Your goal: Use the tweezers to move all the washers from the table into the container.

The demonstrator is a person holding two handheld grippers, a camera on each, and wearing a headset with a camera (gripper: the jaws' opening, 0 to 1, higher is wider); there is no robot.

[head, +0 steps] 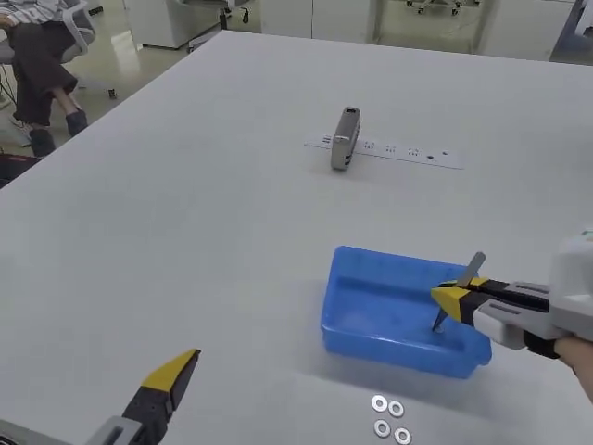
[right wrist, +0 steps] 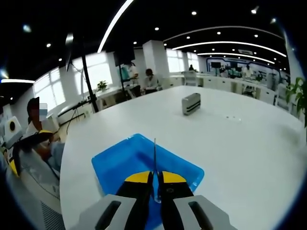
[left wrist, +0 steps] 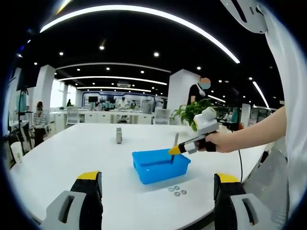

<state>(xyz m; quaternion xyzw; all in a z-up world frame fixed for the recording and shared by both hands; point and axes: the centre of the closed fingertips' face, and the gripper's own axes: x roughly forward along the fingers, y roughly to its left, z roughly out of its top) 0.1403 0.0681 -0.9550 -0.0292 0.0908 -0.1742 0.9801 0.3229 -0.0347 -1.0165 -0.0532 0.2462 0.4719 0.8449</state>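
A blue container (head: pixel 371 255) sits on the white table, and several washers (head: pixel 390 418) lie on the table just in front of it. My right gripper (head: pixel 449 297) hovers over the container's right side, shut on the grey tweezers (head: pixel 473 269), whose tip points down into the container. The right gripper view looks along the tweezers (right wrist: pixel 154 158) from between the closed jaws (right wrist: pixel 154 178) to the container (right wrist: pixel 120 158) below. My left gripper (head: pixel 176 366) is open and holds nothing, low at the near left and well apart from the container. Its own view takes in the container (left wrist: pixel 160 165), the washers (left wrist: pixel 176 190) and the right gripper (left wrist: pixel 175 150).
A white power strip (head: pixel 389 150) lies farther back on the table with a grey device (head: pixel 345 137) standing on it. A person (head: pixel 42 65) sits beyond the table's far left corner. Bare tabletop spreads to the left of the container.
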